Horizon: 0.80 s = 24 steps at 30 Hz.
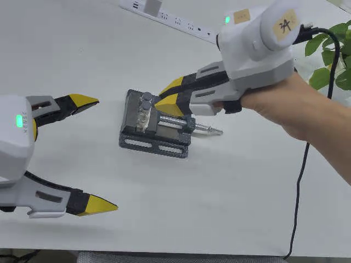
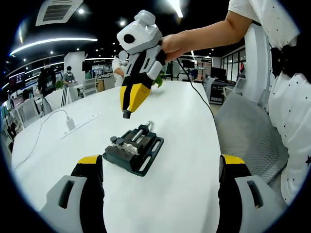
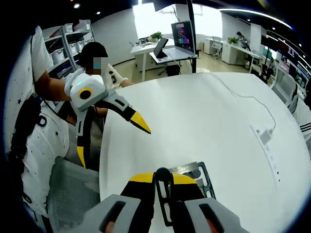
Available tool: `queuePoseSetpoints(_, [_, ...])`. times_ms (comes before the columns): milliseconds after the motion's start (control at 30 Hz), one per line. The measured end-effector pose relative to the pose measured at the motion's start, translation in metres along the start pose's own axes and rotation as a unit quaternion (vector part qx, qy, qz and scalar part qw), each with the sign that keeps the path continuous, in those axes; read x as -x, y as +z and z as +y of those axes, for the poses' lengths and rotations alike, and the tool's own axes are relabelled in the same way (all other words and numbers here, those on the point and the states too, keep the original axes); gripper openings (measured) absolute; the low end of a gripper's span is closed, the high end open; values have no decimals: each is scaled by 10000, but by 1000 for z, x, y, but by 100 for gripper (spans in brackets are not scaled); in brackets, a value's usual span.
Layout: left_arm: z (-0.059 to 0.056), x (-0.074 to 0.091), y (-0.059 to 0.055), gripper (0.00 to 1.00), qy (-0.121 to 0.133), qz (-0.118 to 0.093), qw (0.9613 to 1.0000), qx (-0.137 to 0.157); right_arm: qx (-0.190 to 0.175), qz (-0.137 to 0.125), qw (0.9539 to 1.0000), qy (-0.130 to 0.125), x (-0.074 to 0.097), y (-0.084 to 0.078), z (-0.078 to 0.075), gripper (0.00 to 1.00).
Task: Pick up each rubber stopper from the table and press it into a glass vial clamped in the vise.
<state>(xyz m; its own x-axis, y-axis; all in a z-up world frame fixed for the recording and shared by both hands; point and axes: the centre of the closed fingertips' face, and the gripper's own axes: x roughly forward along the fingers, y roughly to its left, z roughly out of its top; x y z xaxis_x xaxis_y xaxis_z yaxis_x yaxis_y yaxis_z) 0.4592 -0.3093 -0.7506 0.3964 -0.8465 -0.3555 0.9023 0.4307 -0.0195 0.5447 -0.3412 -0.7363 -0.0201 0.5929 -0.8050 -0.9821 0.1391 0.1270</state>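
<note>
Head view first: the right tool (image 1: 163, 97) comes in from the upper right with its jaws pinched nearly together, right over the top end of the vise (image 1: 156, 134) at frame center. I'd guess it's held that low and lined up so whatever it carries goes straight down into a vial mouth. The vise grips a short row of glass vials (image 1: 142, 118). I count two seated plugs (image 1: 146, 98), dark ones, but the vials blur together too much for a clean count. The left tool (image 1: 107, 154) sits at lower left, jaws spread wide with nothing in them, well apart from the vise, probably parked out of the way. One vise and two tools on the white bench (image 1: 236, 197), plus one power strip (image 1: 170, 16) at the top edge, a black cable (image 1: 300, 164) and a plant (image 1: 334, 49) on the right.

Left gripper view: its own jaws rise wide at the bottom corners. Just above center, the right tool pinches one dark stopper (image 2: 126, 115) at its tips, hovering above the vise and not touching it.

Right gripper view: the jaws close on that one stopper, bottom center, with the vise just behind and below. Looks like the pressing part is next, not done yet.
</note>
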Motion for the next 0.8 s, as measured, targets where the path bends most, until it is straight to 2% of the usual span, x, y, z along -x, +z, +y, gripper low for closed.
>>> queuePoseSetpoints(200, [-1, -1, -5, 99, -42, 11, 10000, 39, 21, 345, 9994, -40, -18, -11, -8, 6])
queuePoseSetpoints(467, [6, -1, -4, 99, -21, -31, 10000, 76, 16, 573, 9984, -26, -37, -20, -17, 6])
queuePoseSetpoints(800, [7, -3, -5, 99, -26, -60, 9999, 121, 160, 914, 9956, -85, -50, -35, -21, 6])
